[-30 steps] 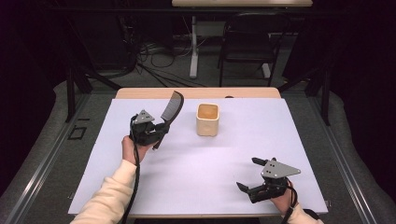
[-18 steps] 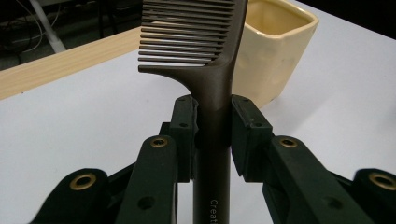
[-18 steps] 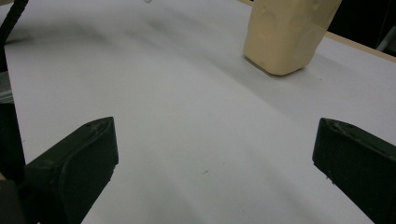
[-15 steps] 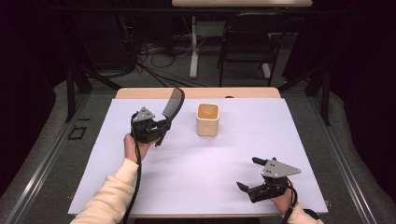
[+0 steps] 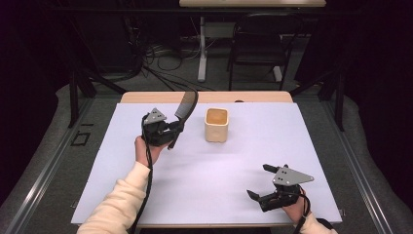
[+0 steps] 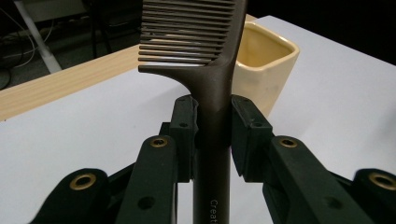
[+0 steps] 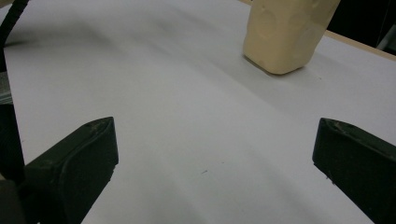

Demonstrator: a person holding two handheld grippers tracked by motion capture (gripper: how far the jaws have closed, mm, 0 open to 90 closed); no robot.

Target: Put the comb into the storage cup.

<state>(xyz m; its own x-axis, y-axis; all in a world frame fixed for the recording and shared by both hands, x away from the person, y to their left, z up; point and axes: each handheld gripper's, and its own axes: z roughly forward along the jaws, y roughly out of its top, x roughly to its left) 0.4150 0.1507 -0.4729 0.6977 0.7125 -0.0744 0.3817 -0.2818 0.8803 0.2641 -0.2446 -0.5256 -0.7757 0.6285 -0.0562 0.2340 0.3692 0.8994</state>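
- Left gripper view puts the brown comb [image 6: 212,93] dead centre: its handle stands clamped between the two black pads [image 6: 184,123], teeth up at twelve o'clock and pointing off toward nine o'clock.
- High view shows the same comb [image 5: 185,105] lifted off the sheet, leaning up toward one o'clock from the left gripper [image 5: 170,135], left of the table's middle, at about ten o'clock from it.
- That left gripper is narrow, its pads pressing the handle on both sides; a hand [image 5: 146,151] in a cream sleeve [image 5: 117,204] carries it, a black cable trailing down along the forearm.
- Just to the comb's three o'clock stands a cream square cup [image 5: 216,125], upright, mouth open to the ceiling, near the comb but not touching it.
- In the left gripper view the cup [image 6: 261,65] sits behind the comb, at one o'clock.
- Well apart, at five o'clock from the cup, the right gripper [image 5: 259,183] rests low by the near edge, claw spread wide with nothing between the jaws.
- Right gripper view looks across bare white table cover [image 7: 187,116] with the cup [image 7: 287,32] at one o'clock.
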